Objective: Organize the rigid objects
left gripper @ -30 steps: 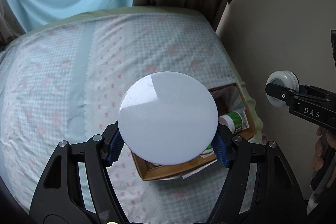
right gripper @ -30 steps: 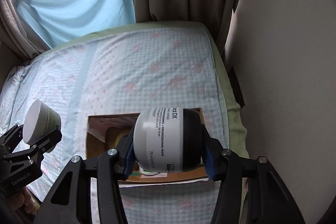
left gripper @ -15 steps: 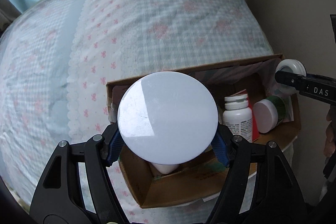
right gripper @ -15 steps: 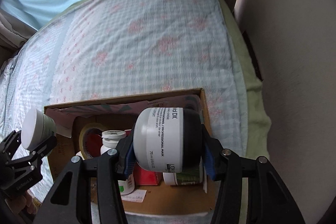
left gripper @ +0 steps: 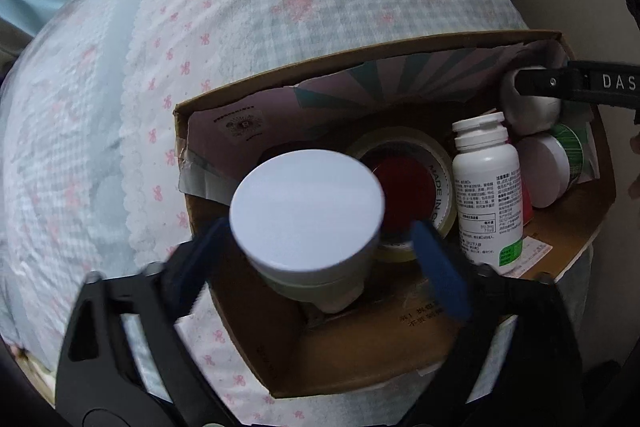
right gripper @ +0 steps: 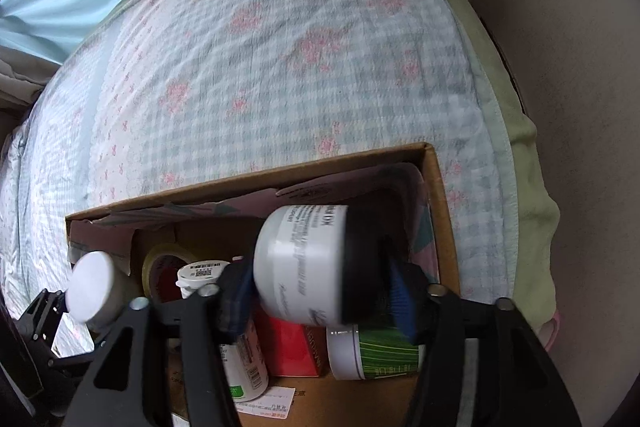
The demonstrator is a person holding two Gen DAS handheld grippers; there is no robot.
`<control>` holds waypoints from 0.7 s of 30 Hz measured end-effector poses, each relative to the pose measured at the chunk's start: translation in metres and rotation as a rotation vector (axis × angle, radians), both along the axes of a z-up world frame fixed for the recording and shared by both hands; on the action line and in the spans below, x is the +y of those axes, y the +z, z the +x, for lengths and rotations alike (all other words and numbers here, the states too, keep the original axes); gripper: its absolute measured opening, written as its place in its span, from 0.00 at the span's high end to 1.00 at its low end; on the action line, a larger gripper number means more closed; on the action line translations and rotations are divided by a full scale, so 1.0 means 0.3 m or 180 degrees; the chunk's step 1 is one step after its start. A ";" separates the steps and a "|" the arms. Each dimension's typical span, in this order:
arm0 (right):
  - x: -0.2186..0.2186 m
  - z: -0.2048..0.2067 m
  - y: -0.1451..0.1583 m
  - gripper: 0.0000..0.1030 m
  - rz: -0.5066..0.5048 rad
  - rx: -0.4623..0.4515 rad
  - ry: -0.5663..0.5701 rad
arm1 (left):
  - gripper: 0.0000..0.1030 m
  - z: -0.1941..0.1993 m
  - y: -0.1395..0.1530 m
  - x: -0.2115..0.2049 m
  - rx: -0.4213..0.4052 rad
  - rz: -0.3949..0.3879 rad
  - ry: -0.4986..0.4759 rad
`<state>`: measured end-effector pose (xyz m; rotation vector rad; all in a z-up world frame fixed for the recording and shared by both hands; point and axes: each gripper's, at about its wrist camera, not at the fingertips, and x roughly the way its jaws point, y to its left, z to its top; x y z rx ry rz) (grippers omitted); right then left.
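Observation:
An open cardboard box [left gripper: 360,367] lies on the bed, also in the right wrist view [right gripper: 444,211]. My left gripper [left gripper: 324,247] has its jaws spread; a white-lidded jar [left gripper: 308,215] drops from between them into the box's left part. My right gripper [right gripper: 320,299] is also spread; a white jar with a black lid [right gripper: 308,263] lies on its side between the blue pads [right gripper: 402,301], tilting loose over the box's right end. In the box are a tape roll [left gripper: 412,183], a white pill bottle [left gripper: 488,195] and a green-labelled jar [right gripper: 376,351].
The box sits near the right edge of a bed with a checked floral sheet [right gripper: 280,47]. A beige wall [right gripper: 580,107] is close on the right. A red carton [right gripper: 292,351] lies in the box. Curtains hang at the far end.
Both grippers dropped down over the box and opened. The white-lidded jar has slipped forward out of the left jaws; the black-lidded jar has tilted free of the right pads.

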<state>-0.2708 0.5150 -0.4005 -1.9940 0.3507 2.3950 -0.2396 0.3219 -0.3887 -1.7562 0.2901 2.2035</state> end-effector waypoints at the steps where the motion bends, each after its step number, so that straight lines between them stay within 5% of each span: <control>1: 0.001 0.002 0.007 0.24 -0.0036 0.0041 -0.0017 | 0.00 0.008 0.007 0.004 0.0035 -0.0045 -0.0007; 3: -0.010 0.000 0.005 0.01 -0.0209 0.0006 0.0028 | 0.00 0.020 0.015 0.013 0.0046 -0.0105 -0.0074; 21: -0.062 0.064 0.119 0.00 -0.0135 0.0172 -0.0062 | 0.00 0.076 0.163 -0.012 0.0138 0.0099 -0.0062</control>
